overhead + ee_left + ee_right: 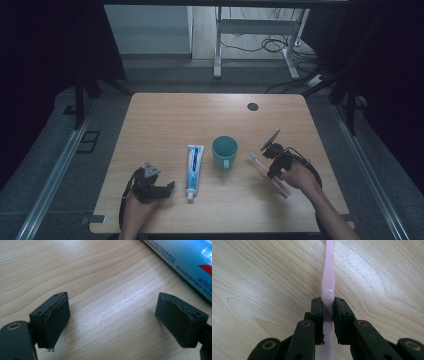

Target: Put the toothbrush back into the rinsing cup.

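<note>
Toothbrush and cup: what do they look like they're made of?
Toothbrush: likely translucent pink plastic, glossy; light shows through its handle where the right gripper clamps it. Cup: teal, smooth, even colour, possibly plastic or glazed ceramic; the high view leaves that open.

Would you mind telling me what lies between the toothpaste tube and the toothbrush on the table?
The teal mug stands between the toothpaste tube and the pink toothbrush, which the right gripper grips. The high view shows this.
</note>
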Tool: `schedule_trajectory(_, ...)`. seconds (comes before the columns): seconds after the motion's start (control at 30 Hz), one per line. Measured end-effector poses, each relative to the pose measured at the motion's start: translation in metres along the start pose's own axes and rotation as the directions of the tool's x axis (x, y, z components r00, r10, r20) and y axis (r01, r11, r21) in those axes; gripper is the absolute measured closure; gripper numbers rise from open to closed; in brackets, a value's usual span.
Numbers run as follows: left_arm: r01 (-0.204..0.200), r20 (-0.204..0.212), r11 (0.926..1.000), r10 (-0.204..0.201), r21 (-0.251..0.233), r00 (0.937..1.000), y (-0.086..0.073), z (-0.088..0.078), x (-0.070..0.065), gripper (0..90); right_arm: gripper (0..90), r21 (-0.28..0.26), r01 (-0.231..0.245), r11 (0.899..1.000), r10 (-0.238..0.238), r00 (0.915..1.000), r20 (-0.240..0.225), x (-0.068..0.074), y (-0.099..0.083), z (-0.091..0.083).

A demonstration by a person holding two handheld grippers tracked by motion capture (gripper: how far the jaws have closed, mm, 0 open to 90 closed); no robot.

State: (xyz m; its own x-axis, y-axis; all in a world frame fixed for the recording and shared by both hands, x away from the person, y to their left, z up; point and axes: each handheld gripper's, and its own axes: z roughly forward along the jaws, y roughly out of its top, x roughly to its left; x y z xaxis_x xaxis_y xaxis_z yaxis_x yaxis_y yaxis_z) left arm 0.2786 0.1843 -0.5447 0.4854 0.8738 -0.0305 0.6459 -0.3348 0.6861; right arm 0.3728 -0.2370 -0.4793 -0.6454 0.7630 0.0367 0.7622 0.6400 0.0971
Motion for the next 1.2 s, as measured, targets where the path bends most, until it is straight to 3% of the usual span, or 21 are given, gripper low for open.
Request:
schedule_trajectory(0.6, 0.0, 0.0, 1.0, 0.0, 0.0, 1.0, 0.0, 0.0, 0.0, 12.7, 78.6, -0.137, 0.004, 0.991, -0.009, 0.9995, -0.031, -0.002, -0.011, -0.021)
schedule_trajectory(1.0, -0.001, 0.0, 1.0, 0.001, 0.001, 1.0, 0.0, 0.0, 0.0, 12.7, 78.6, -0.257, 0.021, 0.966, -0.032, 0.9987, -0.038, 0.0, -0.014, -0.041)
schedule_trajectory(1.2, -0.003, 0.0, 1.0, 0.003, 0.001, 1.0, 0.0, 0.0, 0.0, 12.7, 78.6, -0.327, 0.031, 0.945, -0.048, 0.9979, -0.043, 0.002, -0.013, -0.05)
